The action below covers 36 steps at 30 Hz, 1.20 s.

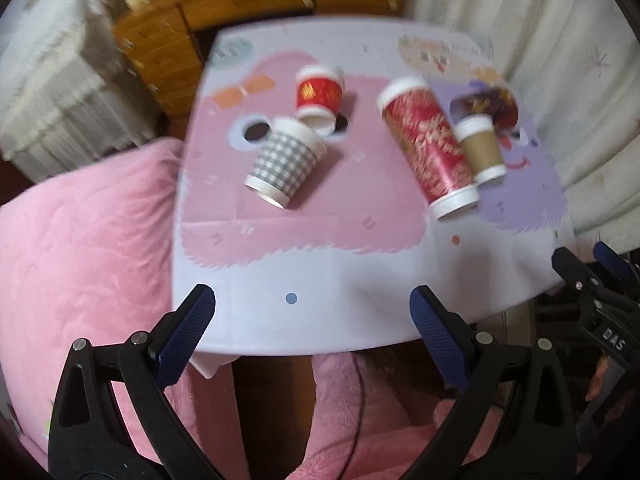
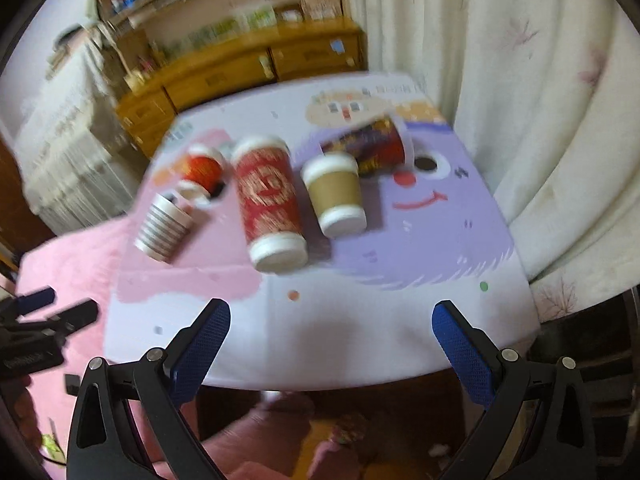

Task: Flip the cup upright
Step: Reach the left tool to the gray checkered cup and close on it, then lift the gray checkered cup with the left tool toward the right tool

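Red paper wraps the tall cup lying on its side near the middle of our small table, its mouth towards us. Touching its right flank lies a brown cup, also on its side, and behind that a dark patterned cup lies tipped over. To the left lie a short red cup and, just in front of it, a grey checked cup, both on their sides. All five rest on a cloth printed in pink and purple.

We hold both tools back over the table's near edge, well apart from every cup. Our left gripper has its blue pads spread wide with nothing between them. Our right gripper is spread just as wide and equally empty. A pink blanket lies left of the table; white curtains hang to the right.
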{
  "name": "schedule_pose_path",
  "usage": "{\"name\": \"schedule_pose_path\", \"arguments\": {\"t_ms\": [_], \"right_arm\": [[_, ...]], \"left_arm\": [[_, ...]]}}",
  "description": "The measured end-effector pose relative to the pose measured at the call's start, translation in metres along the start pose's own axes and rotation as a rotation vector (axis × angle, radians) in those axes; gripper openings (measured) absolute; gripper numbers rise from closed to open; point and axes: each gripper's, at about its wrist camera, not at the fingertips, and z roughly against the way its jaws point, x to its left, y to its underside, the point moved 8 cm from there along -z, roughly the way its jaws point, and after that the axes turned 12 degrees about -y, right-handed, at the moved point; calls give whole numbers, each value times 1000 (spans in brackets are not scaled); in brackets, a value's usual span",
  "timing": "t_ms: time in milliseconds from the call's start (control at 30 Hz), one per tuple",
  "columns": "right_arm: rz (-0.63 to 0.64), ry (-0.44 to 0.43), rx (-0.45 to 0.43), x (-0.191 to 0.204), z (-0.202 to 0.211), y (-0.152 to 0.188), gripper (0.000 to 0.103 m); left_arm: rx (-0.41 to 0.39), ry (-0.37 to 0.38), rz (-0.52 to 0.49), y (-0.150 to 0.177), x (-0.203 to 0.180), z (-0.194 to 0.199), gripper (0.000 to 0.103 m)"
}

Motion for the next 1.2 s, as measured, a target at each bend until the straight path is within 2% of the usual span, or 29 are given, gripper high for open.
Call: {"name": "schedule_pose_path", "arguments": {"t_ms": [100, 200, 300, 433, 467, 567, 633, 733, 800, 867, 967, 1200], "right_arm": [[-41, 34, 67, -5, -35, -5, 103], [-85, 69, 118, -8, -66, -12, 103], [-131, 101, 146, -9, -84, -15, 103], [-176, 147, 203, -8, -102, -16, 103], [-184, 155, 211, -8, -103, -15, 103], [-211, 188, 219, -9, -105, -14, 103], [-229, 212, 225, -11, -105, -12, 103], [-256, 244, 230, -18, -96, -7, 103], [-272, 260, 227, -21, -91, -5, 103], [-289, 274, 220, -25, -86, -4, 103], [-306, 277, 210, -30, -79, -1, 103], [-284, 241, 182, -36, -68, -2, 103]], "left_arm": [[114, 40, -58, -14, 6, -41, 97], [176, 45, -116, -27, 9, -78, 97], [207, 30, -183, -41, 11, -108, 97], [194, 40, -296, -63, 7, -136, 97], [169, 45, -341, -69, 5, -143, 97], [119, 61, -439, -79, 0, -157, 97], [124, 75, -475, -84, -2, -165, 97], [154, 126, -482, -88, -4, -179, 93], [174, 156, -481, -93, -8, -184, 67], [194, 202, -478, -94, -10, -189, 57], [180, 230, -457, -99, -9, -193, 55], [82, 201, -425, -103, -4, -172, 54]]}}
